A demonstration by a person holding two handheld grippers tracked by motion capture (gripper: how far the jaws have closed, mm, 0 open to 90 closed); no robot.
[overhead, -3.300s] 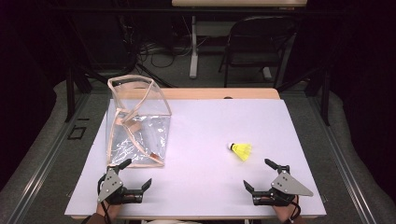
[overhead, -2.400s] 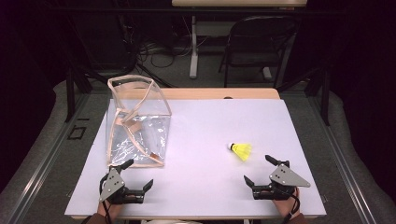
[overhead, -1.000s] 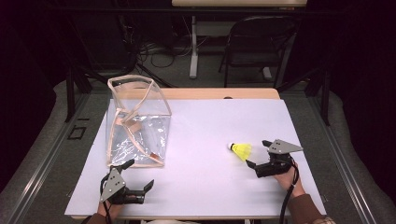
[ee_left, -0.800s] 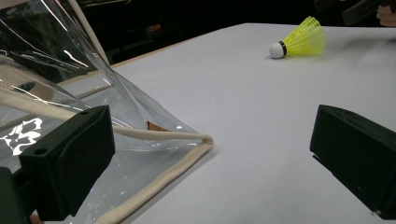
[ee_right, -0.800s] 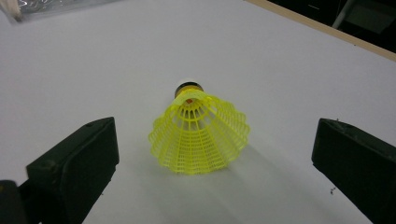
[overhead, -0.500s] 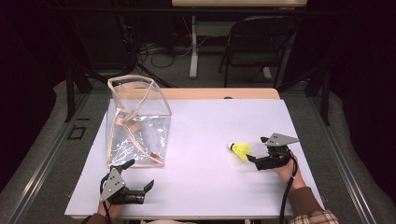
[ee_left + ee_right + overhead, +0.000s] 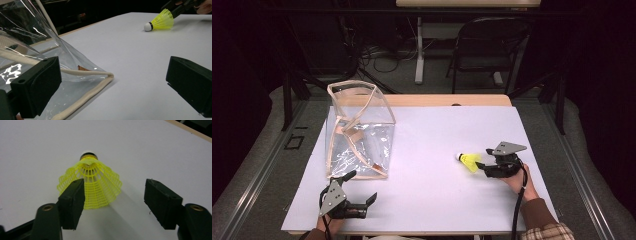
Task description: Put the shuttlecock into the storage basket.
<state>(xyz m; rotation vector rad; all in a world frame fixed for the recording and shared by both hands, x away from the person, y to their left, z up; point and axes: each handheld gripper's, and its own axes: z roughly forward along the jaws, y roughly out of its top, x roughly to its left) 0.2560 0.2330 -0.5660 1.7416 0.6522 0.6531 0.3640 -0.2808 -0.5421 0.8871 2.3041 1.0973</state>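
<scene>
Your right gripper (image 7: 482,165) has moved up to the yellow shuttlecock (image 7: 469,160), whose skirt now sits between its spread, unclenched jaws.

The person's left hand (image 7: 326,223) comes in at the bottom left of the high view and holds the black two-jaw left gripper (image 7: 359,198) low over the table's near edge, its grey three-cornered plate facing up. Its jaws stand wide apart, pointing forward and to the right, with nothing between them.

The right hand (image 7: 518,178), in a brown cuff over a plaid sleeve, reaches farther forward on the right side. It holds the black two-jaw right gripper (image 7: 482,162) level, pointing left, a black cable trailing back along the forearm. In the right gripper view its jaws are spread wide.
</scene>
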